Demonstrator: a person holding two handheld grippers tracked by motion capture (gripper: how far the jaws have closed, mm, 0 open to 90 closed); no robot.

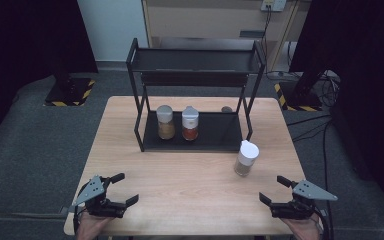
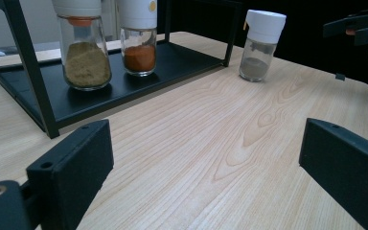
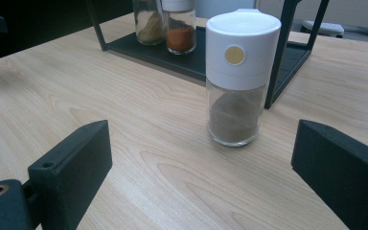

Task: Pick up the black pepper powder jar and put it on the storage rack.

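Grey-spice jar (image 1: 246,158) with white cap stands upright on the bare wooden table (image 1: 190,190), centre-right of the high view, just off the front right corner of the black rack (image 1: 195,135), not on it. In the right gripper view it sits dead centre, just beyond and between the jaws. Right gripper (image 1: 279,194) lower right of the high view, jaws spread wide, holding nothing, near the jar but apart from it. Left gripper (image 1: 122,189) lower left, jaws also spread, empty, well apart from the jar. On the rack's lower shelf: tan-spice jar (image 1: 165,122) and red-spice jar (image 1: 190,123) side by side, free shelf space to their right. Likely step: right gripper goes in for the lone jar to shelve it. To do it well: advance level, straddle the glass body below the cap, close centred so it doesn't tip, lift clear of the rack's front post (image 3: 281,52) before moving in
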